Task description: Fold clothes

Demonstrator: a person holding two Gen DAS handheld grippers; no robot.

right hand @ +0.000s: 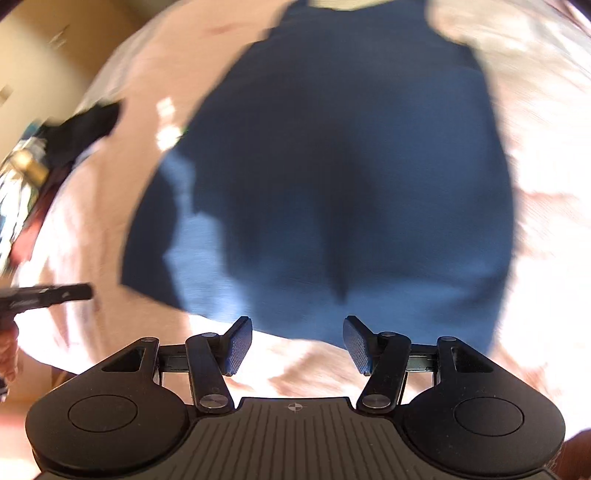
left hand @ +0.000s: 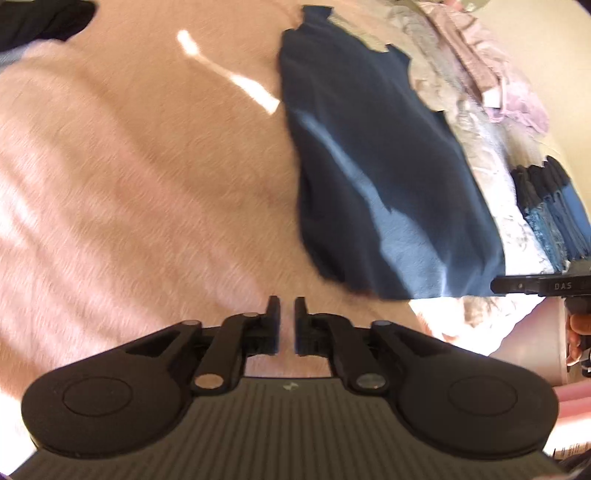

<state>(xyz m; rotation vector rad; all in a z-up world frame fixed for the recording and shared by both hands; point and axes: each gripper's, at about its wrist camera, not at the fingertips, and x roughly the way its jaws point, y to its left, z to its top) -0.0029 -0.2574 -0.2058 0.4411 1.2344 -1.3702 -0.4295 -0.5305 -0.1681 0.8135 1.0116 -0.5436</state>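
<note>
A dark blue garment (left hand: 384, 177) lies spread on a pink fuzzy blanket (left hand: 147, 166), to the right in the left wrist view and filling the middle of the right wrist view (right hand: 332, 166). My left gripper (left hand: 286, 310) hovers over the blanket just left of the garment's near edge, its jaws nearly together with a narrow gap and nothing between them. My right gripper (right hand: 297, 332) is open and empty just short of the garment's near hem. The right gripper's side also shows at the right edge of the left wrist view (left hand: 543, 286).
A pile of pale patterned and mauve fabric (left hand: 480, 74) lies beyond the garment on the right. Folded dark and blue clothes (left hand: 554, 206) are stacked at the far right. A black garment (left hand: 44, 18) lies at the top left. A beige wall (right hand: 44, 44) is beyond the bed.
</note>
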